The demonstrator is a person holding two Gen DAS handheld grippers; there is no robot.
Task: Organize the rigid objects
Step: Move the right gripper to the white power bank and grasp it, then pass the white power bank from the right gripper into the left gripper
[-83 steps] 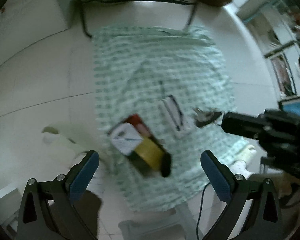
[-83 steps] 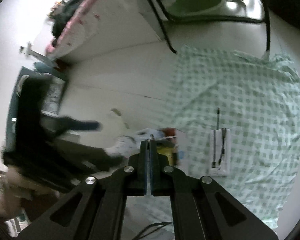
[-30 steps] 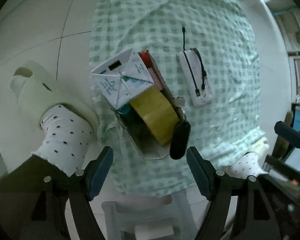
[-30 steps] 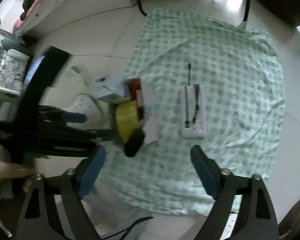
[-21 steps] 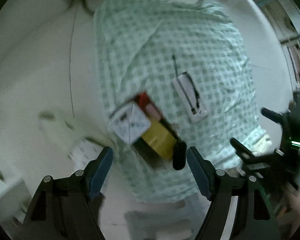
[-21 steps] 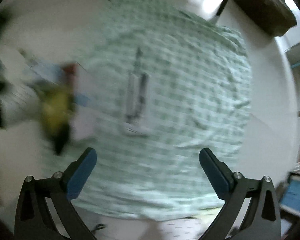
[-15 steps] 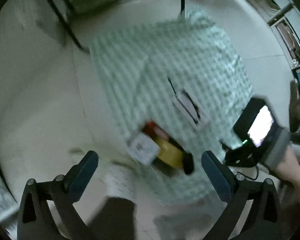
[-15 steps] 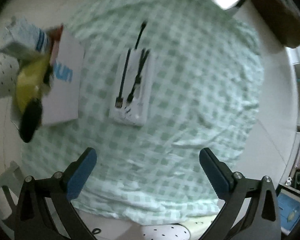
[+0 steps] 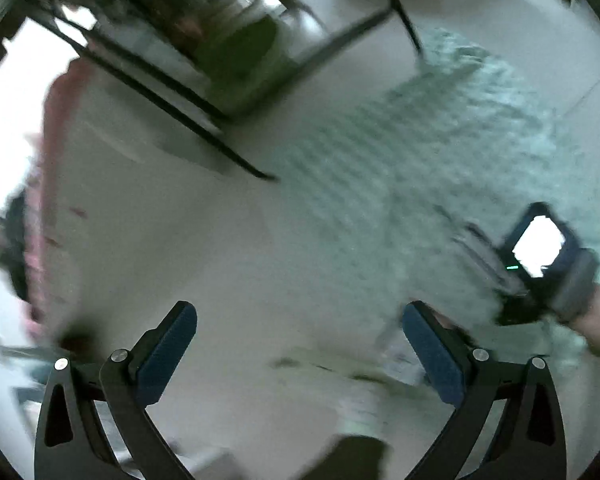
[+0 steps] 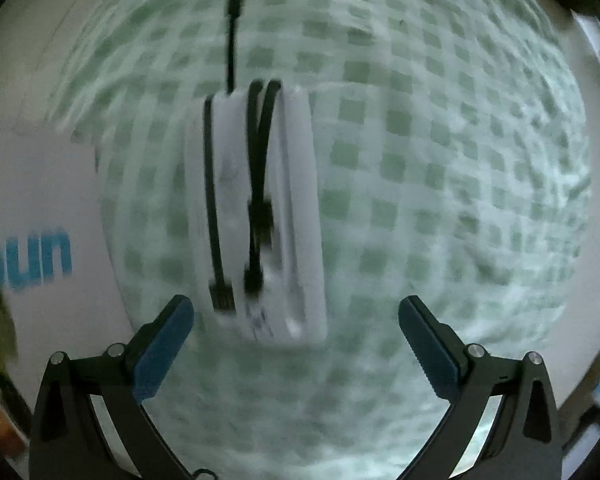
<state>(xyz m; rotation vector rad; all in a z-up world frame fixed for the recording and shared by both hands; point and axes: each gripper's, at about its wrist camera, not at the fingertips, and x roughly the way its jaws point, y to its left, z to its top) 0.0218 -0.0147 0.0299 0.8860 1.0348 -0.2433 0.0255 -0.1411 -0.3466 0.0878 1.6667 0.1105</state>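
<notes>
A white power bank [image 10: 284, 208] with black cables [image 10: 256, 184] lying on it rests on the green checked cloth [image 10: 440, 168]. My right gripper [image 10: 296, 340] is open and hovers just above and in front of the power bank's near end. A white box flap with blue letters [image 10: 40, 248] shows at the left edge. My left gripper [image 9: 300, 344] is open and empty, raised over bare floor, with the cloth [image 9: 440, 152] to its right. The left view is blurred.
In the left wrist view, the other hand with a lit-screen device [image 9: 540, 244] sits at the right over the cloth. Black chair legs [image 9: 172, 92] and a green basin [image 9: 240, 48] stand at the back. A pink-edged bed [image 9: 44, 184] lies at the left.
My right gripper has dropped close to the power bank, which now fills the view. My left gripper has swung up and away from the box, toward the floor and chair.
</notes>
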